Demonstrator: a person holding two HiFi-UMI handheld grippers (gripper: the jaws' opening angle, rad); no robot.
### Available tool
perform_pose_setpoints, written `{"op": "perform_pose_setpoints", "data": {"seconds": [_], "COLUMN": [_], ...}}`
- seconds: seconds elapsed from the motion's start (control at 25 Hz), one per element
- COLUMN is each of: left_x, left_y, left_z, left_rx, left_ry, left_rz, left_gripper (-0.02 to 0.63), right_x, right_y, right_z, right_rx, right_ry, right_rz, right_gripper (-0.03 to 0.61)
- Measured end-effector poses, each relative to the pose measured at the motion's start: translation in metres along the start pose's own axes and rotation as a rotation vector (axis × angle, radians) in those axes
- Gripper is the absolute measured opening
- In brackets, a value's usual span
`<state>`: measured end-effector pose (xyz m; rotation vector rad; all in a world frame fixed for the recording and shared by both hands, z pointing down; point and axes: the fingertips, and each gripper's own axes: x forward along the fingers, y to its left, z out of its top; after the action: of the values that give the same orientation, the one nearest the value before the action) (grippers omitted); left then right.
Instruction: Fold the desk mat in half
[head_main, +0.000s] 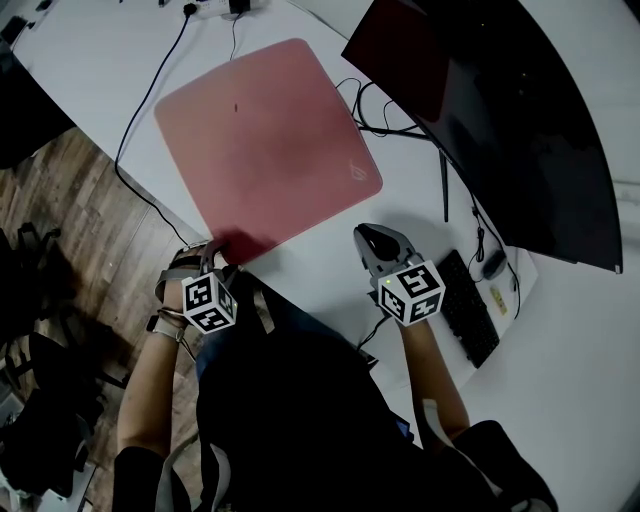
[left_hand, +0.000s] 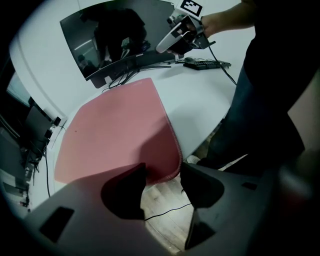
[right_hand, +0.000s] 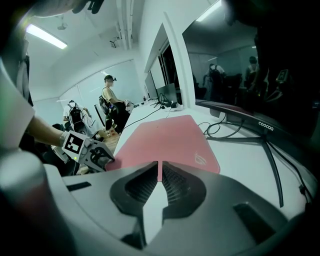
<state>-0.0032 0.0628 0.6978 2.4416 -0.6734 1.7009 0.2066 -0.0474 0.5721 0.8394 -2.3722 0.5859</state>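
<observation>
While the left gripper (left_hand: 162, 174) has its jaws wide apart around the pink desk mat's (head_main: 265, 140) near corner at the white bench's (head_main: 90, 60) near edge, the right gripper (head_main: 372, 238), jaws together and empty, hovers beside the mat's right corner, near a curved monitor (head_main: 520, 130).

A curved monitor (head_main: 520, 120) and a keyboard (head_main: 468, 305) sit on the white table (head_main: 90, 50).

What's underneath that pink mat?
The white desk shows around the pink desk mat, which lies on it. Anything between them is covered.
</observation>
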Motion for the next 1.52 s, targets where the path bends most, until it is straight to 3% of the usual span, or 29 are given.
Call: {"op": "perform_pose_setpoints", "data": {"seconds": [0.2, 0.36, 0.52, 0.72, 0.8, 1.2, 1.4, 1.52], "left_x": [-0.007, -0.019, -0.035, -0.048, -0.052, -0.060, -0.064, -0.065], "left_y": [0.003, 0.019, 0.038, 0.055, 0.062, 0.105, 0.125, 0.135], "left_z": [0.004, 0.010, 0.015, 0.018, 0.019, 0.020, 0.021, 0.020], "left_rx": [-0.003, -0.085, -0.181, -0.218, -0.237, -0.219, -0.195, -0.190], "left_ry": [-0.019, -0.062, -0.112, -0.164, -0.190, -0.270, -0.303, -0.318], "left_rz": [0.015, 0.053, 0.079, 0.097, 0.094, 0.040, 0.015, 0.002], "left_gripper": [0.146, 0.074, 0.057, 0.049, 0.048, 0.046, 0.046, 0.046], "right_x": [0.002, 0.004, 0.008, 0.013, 0.018, 0.051, 0.069, 0.080], "right_y": [-0.003, -0.004, -0.006, -0.015, -0.014, -0.010, -0.012, -0.006], "right_z": [0.000, 0.001, 0.007, 0.023, 0.029, 0.041, 0.043, 0.040], "right_rx": [0.000, 0.002, -0.022, 0.002, -0.003, -0.212, -0.340, -0.430], "right_ry": [-0.015, -0.024, -0.026, -0.052, -0.039, 0.169, 0.286, 0.385], "right_rz": [0.001, 0.004, 0.003, 0.000, 0.007, 0.064, 0.067, 0.113], "right_gripper": [0.017, 0.017, 0.017, 0.021, 0.056, 0.241, 0.252, 0.252]}}
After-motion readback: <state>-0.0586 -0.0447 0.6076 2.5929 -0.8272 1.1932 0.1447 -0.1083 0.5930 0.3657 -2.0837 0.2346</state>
